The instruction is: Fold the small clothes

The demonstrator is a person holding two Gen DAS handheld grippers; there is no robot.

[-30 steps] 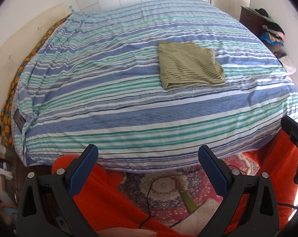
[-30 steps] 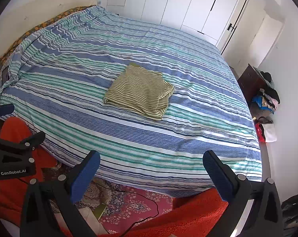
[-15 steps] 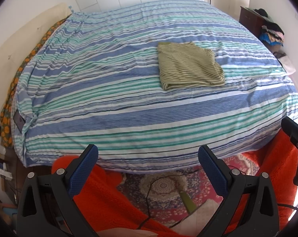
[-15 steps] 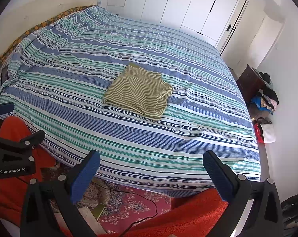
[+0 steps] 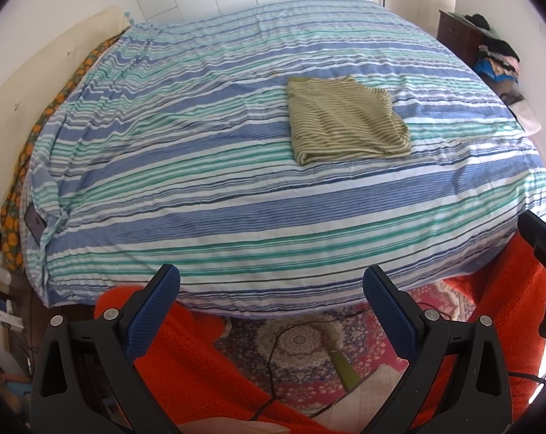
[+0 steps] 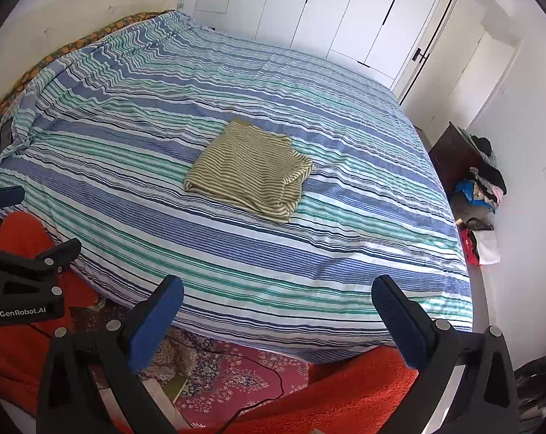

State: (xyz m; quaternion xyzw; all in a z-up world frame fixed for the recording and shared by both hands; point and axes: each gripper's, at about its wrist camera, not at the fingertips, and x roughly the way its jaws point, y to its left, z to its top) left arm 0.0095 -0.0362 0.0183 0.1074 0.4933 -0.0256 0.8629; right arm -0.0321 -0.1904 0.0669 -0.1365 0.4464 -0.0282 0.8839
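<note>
A small olive and white striped garment (image 5: 345, 121) lies folded into a rectangle on the striped bed cover (image 5: 200, 181); it also shows in the right wrist view (image 6: 249, 170) on the same bed cover (image 6: 345, 238). My left gripper (image 5: 271, 282) is open and empty, held back off the bed's near edge. My right gripper (image 6: 276, 291) is open and empty, also off the near edge. Both are well short of the garment. The left gripper's body shows at the left edge of the right wrist view (image 6: 19, 282).
Orange-red fabric (image 5: 200, 379) and a patterned rug (image 5: 301, 343) with a black cable lie below the grippers. A dark cabinet with a pile of clothes (image 6: 479, 177) stands at the right. White wardrobe doors (image 6: 327, 11) line the far wall.
Both views have shifted only slightly; the garment lies as before and both grippers stay open.
</note>
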